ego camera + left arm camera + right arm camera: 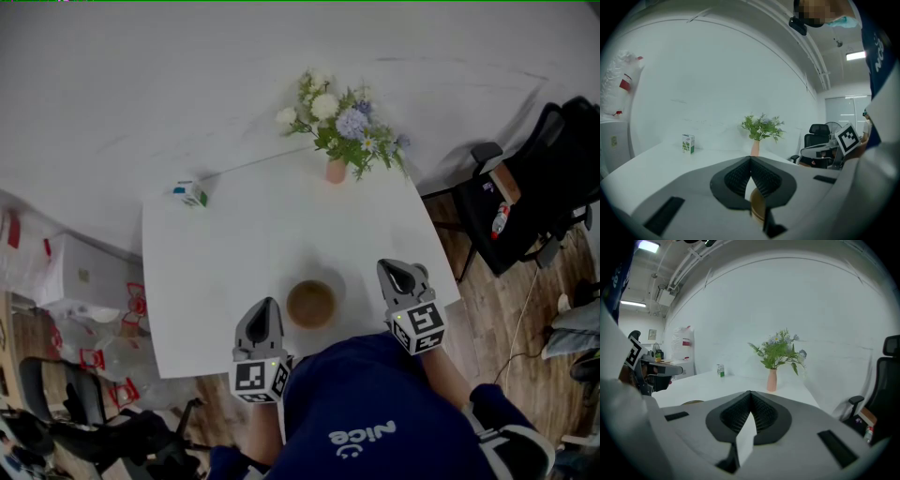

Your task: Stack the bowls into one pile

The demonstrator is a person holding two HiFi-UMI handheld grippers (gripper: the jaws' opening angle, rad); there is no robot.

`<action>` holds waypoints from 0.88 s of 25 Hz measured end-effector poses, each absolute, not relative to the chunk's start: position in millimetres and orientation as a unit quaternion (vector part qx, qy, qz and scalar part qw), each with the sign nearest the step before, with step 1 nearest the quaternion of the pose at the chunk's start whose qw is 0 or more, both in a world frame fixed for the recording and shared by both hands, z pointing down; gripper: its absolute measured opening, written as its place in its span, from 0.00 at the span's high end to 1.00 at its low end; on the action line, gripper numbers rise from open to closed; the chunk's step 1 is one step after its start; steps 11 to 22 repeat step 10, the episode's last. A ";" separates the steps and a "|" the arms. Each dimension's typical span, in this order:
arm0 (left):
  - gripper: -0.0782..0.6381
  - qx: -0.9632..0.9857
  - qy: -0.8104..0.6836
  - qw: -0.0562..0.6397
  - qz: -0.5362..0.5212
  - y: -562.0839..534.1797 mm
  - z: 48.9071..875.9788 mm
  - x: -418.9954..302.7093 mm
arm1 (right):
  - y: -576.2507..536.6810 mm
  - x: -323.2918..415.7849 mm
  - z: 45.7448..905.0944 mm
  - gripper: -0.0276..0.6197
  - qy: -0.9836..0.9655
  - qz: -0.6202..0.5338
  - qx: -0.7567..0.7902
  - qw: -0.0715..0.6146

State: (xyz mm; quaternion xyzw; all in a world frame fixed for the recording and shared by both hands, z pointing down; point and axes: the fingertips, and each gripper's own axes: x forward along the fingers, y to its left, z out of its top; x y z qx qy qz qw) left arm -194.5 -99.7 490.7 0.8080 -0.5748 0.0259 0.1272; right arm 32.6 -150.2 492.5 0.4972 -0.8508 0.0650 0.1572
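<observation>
- Only one brown bowl pile point(310, 304) is seen on the white table point(234, 244), in the lower middle of the head view, near the table's front edge. No other bowl is seen lying apart.
- The stacking is therefore judged to be finished, or nearly so. How many bowls are nested in the pile cannot be told from above.
- The left gripper point(266, 309) is held just left of the pile and the right gripper point(392, 269) just right of it. Neither is touching it.
- In the left gripper view the jaws of the left gripper point(751, 161) are seen pressed together with nothing between them, and the bowl's brown side shows just below them.
- In the right gripper view the right gripper point(750, 397) is likewise closed and empty. A brown rim is seen low at the left of the frame.
- If the pile is complete, no further grasp is called for, only a withdrawal clear of the rim so that it is not knocked.
- The top bowl is seen to be empty.
- In the upper middle, flowers point(342, 122) are held in a pink vase point(336, 171). A small carton point(190, 194) stands at the upper left corner of the table.
</observation>
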 end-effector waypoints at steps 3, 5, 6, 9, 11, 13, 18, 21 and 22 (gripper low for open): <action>0.87 0.807 -0.576 0.127 0.026 -100.6 491.5 -195.1 | -150.4 34.2 492.7 0.92 -0.849 0.064 0.501 0.158; 0.87 0.806 -0.576 0.131 0.027 -100.7 492.4 -195.2 | -151.3 36.3 492.4 0.92 -0.847 0.065 0.503 0.157; 0.87 0.805 -0.577 0.133 0.027 -100.7 492.9 -195.4 | -151.8 36.9 492.2 0.92 -0.847 0.065 0.504 0.157; 0.87 0.806 -0.576 0.135 0.026 -100.9 494.2 -195.6 | -152.9 37.0 492.1 0.92 -0.847 0.066 0.504 0.157; 0.87 0.806 -0.576 0.135 0.026 -101.1 494.5 -195.5 | -153.2 36.9 492.0 0.92 -0.847 0.066 0.504 0.157; 0.87 0.806 -0.576 0.135 0.026 -101.1 494.5 -195.5 | -153.2 36.9 492.0 0.92 -0.847 0.066 0.504 0.157; 0.87 0.806 -0.576 0.135 0.026 -101.1 494.5 -195.5 | -153.2 36.9 492.0 0.92 -0.847 0.066 0.504 0.157; 0.87 0.806 -0.576 0.135 0.026 -101.1 494.5 -195.5 | -153.2 36.9 492.0 0.92 -0.847 0.066 0.504 0.157; 0.87 0.806 -0.576 0.135 0.026 -101.1 494.5 -195.5 | -153.2 36.9 492.0 0.92 -0.847 0.066 0.504 0.157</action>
